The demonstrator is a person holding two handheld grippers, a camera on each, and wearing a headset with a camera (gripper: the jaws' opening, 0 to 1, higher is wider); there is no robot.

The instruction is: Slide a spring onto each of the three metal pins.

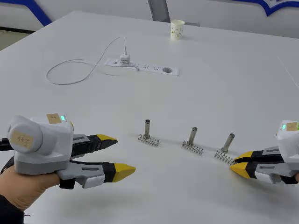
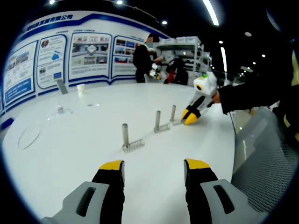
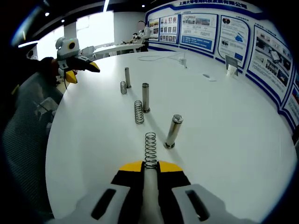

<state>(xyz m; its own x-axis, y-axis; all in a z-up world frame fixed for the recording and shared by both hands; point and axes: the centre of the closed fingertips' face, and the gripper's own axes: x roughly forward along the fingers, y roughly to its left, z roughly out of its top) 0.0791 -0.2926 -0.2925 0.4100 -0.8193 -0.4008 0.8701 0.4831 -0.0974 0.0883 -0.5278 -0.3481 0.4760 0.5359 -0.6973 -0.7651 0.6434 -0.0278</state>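
Three metal pins stand upright in a row on the white table [image 1: 205, 93]: the left pin [image 1: 147, 128], the middle pin [image 1: 192, 135] and the right pin [image 1: 229, 141]. A spring lies flat at the foot of each: the left spring [image 1: 148, 139], the middle spring [image 1: 192, 148] and the right spring [image 1: 223, 157]. My right gripper [image 3: 150, 167] is low on the table, its yellow tips shut on the near end of the right spring [image 3: 150, 149], beside the nearest pin [image 3: 173, 131]. My left gripper [image 1: 117, 155] stands open and holds nothing, well left of the left pin [image 2: 125, 135].
A white power strip [image 1: 140, 66] with a plugged charger and a looped cable [image 1: 70, 70] lies behind the pins. A paper cup [image 1: 177, 29] stands at the far edge. People [image 2: 140, 63] stand beyond the table in the left gripper view.
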